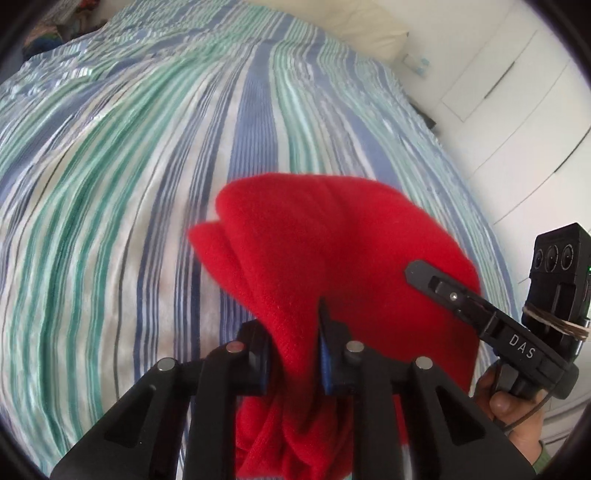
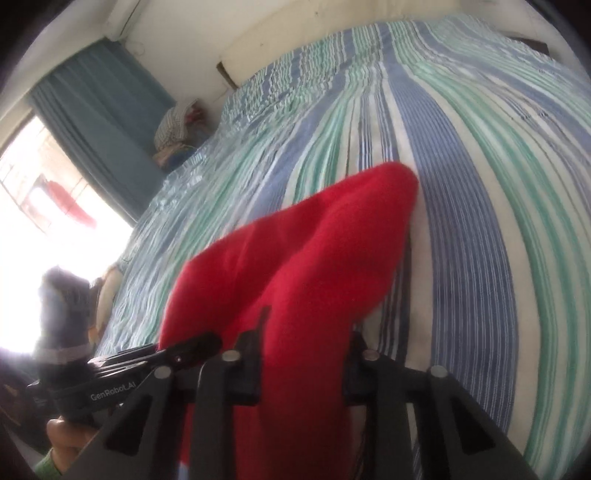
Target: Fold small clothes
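A bright red knitted garment (image 1: 332, 236) hangs bunched up above the striped bed cover (image 1: 129, 184). In the left wrist view my left gripper (image 1: 293, 332) is shut on a fold of it, with red cloth spilling out above and below the fingers. My right gripper (image 1: 439, 288) shows at the right of that view, its fingers lying against the same garment. In the right wrist view the right gripper (image 2: 304, 343) is shut on a thick fold of the red garment (image 2: 314, 240). The left gripper (image 2: 192, 349) sits close beside it at the lower left.
The bed cover (image 2: 480, 147) with its blue, green and white stripes fills both views. White wardrobe doors (image 1: 517, 110) stand beyond the bed's right edge and a pillow (image 1: 369, 33) lies at its head. A blue curtain (image 2: 99, 122), a bright window (image 2: 37, 184) and a pile of clothes (image 2: 177, 129) are on the far side.
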Action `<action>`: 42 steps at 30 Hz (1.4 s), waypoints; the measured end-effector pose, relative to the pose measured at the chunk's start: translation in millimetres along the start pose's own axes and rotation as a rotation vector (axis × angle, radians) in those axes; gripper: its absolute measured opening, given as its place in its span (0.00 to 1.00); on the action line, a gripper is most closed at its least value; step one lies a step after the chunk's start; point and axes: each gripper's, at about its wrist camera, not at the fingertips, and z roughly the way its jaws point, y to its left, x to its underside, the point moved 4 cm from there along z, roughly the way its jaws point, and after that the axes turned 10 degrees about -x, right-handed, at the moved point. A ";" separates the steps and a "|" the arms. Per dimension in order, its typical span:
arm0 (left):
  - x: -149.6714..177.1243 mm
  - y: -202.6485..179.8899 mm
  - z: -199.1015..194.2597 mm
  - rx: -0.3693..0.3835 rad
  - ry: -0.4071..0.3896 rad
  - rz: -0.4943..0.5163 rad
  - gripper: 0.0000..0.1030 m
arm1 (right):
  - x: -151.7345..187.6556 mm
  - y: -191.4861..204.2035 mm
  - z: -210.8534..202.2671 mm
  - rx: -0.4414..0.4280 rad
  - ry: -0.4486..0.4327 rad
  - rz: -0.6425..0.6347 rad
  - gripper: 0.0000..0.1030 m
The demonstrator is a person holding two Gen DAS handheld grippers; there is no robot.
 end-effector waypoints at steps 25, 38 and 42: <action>147.0 -4.6 -133.6 -0.441 -0.313 0.198 1.00 | 129.4 63.7 -155.0 0.534 0.019 -0.293 0.96; 167.9 -15.8 -152.2 -0.565 -0.210 0.158 1.00 | 167.9 124.1 -199.4 0.575 0.000 -0.329 0.96; 172.5 -22.1 -159.9 -0.550 -0.203 0.165 1.00 | 167.7 132.9 -207.7 0.577 -0.009 -0.318 0.96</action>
